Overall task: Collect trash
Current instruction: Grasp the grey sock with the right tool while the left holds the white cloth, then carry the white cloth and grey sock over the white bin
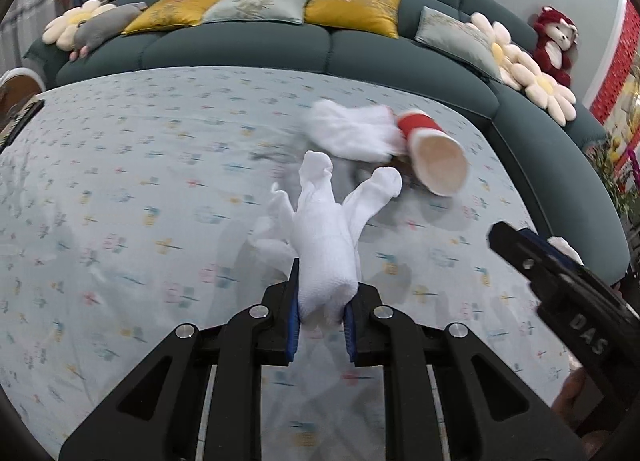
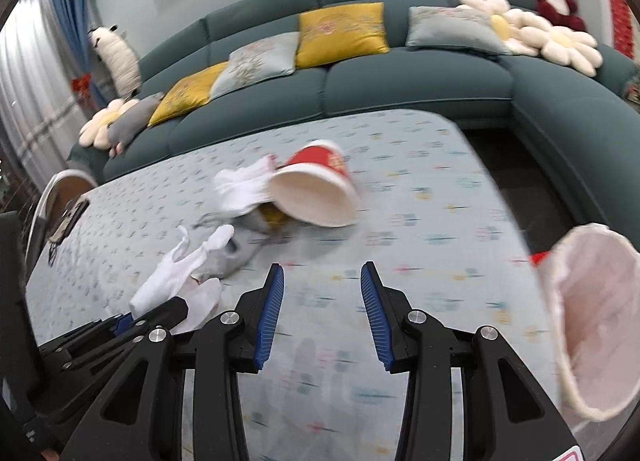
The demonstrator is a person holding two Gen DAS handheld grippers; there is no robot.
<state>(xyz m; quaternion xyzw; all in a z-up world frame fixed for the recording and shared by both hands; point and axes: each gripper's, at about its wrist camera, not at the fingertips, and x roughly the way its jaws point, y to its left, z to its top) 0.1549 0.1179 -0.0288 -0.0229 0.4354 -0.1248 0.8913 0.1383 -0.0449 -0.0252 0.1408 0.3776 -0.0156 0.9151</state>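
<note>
Tissue (image 1: 324, 261) is clamped in the left tool (image 1: 322, 319) above the patterned surface (image 1: 120, 189); the right tool (image 2: 322, 309) is held apart, empty; loose folds could be snagged or dropped before the pink bin (image 2: 596, 325) is reached; a red cup (image 2: 316, 189) lies tipped beyond.
</note>
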